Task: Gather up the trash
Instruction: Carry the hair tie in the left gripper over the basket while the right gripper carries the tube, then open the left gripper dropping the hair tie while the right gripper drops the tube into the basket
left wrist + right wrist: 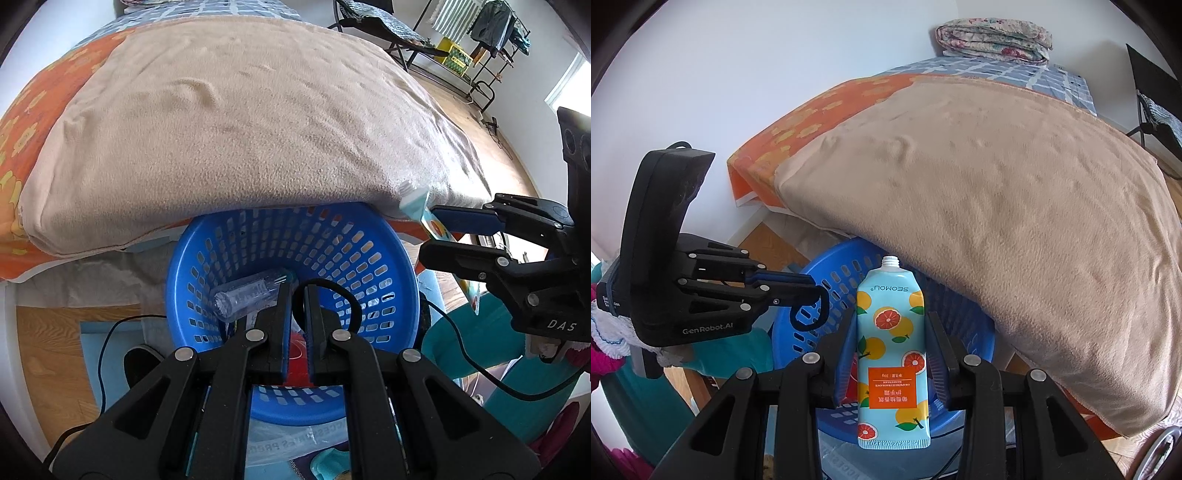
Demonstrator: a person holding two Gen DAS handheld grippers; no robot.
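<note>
Basket (369, 258) far rim hidden under blanket (240, 129); bottle (251, 295) partly behind left tool (295, 291).

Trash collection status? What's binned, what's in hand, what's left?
Done: a clear bottle lies in the blue basket.
In hand: right gripper holds a capless tube above the basket; left gripper is shut on a black loop.
Left: release both; no other trash shows on the blanket.
</note>
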